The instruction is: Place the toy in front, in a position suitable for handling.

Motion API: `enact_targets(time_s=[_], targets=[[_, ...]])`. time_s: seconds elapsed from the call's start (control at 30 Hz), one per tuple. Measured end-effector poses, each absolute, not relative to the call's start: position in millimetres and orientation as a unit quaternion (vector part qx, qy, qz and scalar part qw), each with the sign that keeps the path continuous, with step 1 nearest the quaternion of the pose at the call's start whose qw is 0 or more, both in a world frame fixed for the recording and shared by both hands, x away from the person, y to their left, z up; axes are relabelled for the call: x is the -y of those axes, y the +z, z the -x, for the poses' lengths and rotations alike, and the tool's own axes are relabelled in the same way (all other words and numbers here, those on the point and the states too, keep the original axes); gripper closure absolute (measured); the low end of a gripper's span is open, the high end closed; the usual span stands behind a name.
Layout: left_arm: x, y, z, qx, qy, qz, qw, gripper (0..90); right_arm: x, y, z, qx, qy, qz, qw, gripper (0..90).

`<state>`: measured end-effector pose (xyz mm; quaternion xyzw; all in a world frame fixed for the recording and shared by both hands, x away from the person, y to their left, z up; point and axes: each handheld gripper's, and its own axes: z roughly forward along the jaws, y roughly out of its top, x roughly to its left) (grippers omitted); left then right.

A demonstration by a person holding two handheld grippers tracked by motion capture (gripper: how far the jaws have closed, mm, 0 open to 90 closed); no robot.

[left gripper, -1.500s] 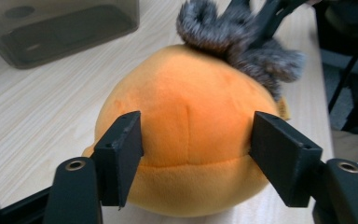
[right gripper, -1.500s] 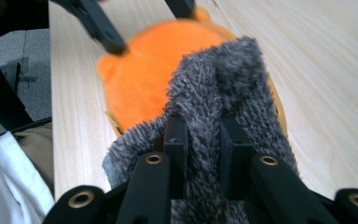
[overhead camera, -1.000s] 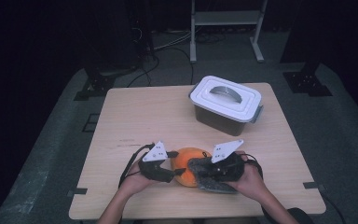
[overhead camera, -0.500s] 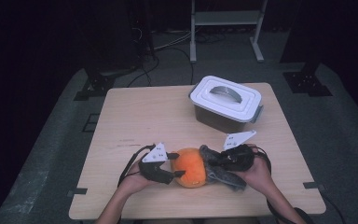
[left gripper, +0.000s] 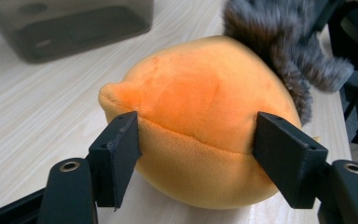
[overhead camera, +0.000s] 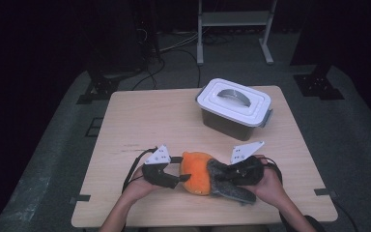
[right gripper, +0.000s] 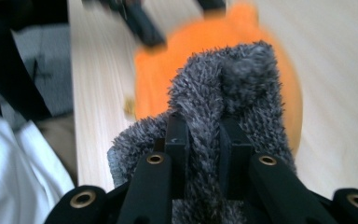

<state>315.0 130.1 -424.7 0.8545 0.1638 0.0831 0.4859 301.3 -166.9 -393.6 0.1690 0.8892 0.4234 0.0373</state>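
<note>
An orange plush toy [overhead camera: 197, 172] lies on the desk [overhead camera: 140, 121] close to its near edge, about midway along it. The left gripper [overhead camera: 181, 178] comes at it from the left: in the left gripper view its two black jaws stand apart on either side of the toy [left gripper: 200, 121], each pad right at the plush (whether they press in is hard to tell), and they have just been opening with the toy between them. The right gripper [overhead camera: 222, 178] comes from the right, its jaws clamped together on a fold of a grey fuzzy cloth [overhead camera: 227, 186]. In the right gripper view the cloth [right gripper: 228, 93] bunches up between the jaws and drapes against the toy's side. A lidded grey storage box [overhead camera: 233, 107] stands well apart, towards the desk's far right corner.
</note>
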Motion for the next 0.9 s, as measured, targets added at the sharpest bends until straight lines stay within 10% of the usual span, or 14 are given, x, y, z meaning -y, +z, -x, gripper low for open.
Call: enact_targets(time_s=[0.9], targets=[[-117,-422,-304,-0.116,0.1,-0.855,0.495,36.0,173,-387,-306,-0.888,0.428,-0.164,0.026,76.3]])
